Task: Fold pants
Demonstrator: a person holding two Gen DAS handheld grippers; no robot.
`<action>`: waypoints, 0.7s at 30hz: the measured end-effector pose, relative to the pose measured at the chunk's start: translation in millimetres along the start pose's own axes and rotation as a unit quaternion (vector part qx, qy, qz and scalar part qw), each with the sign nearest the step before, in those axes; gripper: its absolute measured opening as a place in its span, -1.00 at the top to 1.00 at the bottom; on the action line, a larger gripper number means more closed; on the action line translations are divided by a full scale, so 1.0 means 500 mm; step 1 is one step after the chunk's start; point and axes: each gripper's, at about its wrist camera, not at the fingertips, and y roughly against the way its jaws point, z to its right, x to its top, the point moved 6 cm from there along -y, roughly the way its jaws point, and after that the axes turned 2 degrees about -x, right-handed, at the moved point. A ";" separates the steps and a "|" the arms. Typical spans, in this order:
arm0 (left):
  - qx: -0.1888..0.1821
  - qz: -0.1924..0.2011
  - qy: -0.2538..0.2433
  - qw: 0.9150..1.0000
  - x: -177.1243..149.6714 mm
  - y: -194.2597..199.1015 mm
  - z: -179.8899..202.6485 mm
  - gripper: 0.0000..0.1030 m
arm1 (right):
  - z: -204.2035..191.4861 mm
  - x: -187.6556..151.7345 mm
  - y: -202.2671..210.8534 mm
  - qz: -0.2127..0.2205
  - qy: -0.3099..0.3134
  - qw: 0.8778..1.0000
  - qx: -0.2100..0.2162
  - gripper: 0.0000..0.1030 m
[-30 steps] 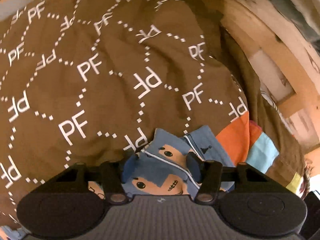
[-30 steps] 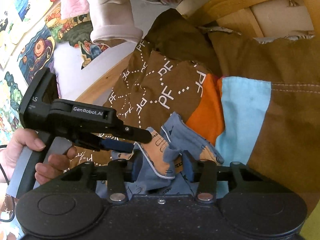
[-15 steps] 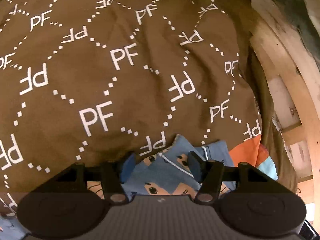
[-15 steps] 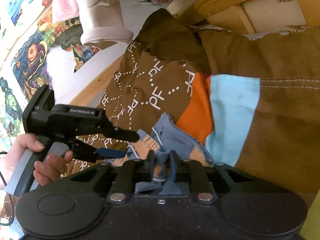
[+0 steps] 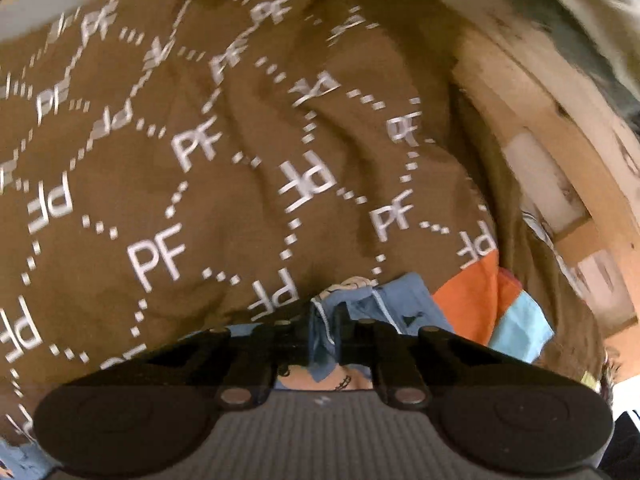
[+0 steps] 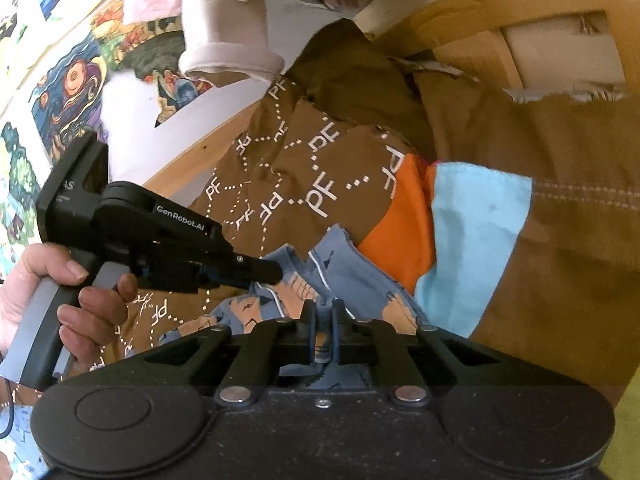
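The pants (image 5: 400,308) are small, blue, with a cartoon print and white piping. They lie on a brown bedspread. My left gripper (image 5: 323,332) is shut on a fold of their edge. In the right wrist view the pants (image 6: 360,272) lie bunched, and my right gripper (image 6: 322,332) is shut on another fold close by. The left gripper (image 6: 272,272) shows there from the side, held by a hand, its tip on the pants just left of my right gripper.
The brown bedspread (image 5: 200,160) printed with white "PF" letters has orange (image 6: 400,232) and light blue (image 6: 476,240) patches. A wooden bed frame (image 5: 560,152) runs along the far side. Pale clothes (image 6: 228,40) hang above, before a wall of colourful pictures (image 6: 68,92).
My right gripper shut on the pants half a second ago and stays shut. My left gripper has now shut on the pants too. The left view is blurred by motion.
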 end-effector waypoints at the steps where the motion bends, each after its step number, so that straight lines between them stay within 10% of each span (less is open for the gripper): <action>1: -0.003 0.007 -0.009 1.000 0.000 0.007 0.012 0.81 | -0.003 0.000 0.008 0.004 0.008 1.000 -0.002 0.86; 13: 0.008 0.009 -0.081 0.997 -0.011 -0.021 0.122 0.68 | 0.026 0.002 0.060 0.014 0.040 0.996 -0.078 0.85; 16: 0.025 0.017 -0.081 0.996 -0.012 -0.025 0.121 0.35 | 0.033 -0.002 0.052 0.008 0.048 0.994 -0.098 0.70; 18: 0.031 0.029 -0.077 0.996 -0.007 -0.011 0.117 -0.27 | 0.030 0.004 0.059 0.027 0.075 0.990 -0.116 0.56; 21: 0.060 0.066 -0.080 0.993 -0.006 0.030 0.098 -0.48 | 0.019 0.010 0.065 0.048 0.109 0.985 -0.123 0.33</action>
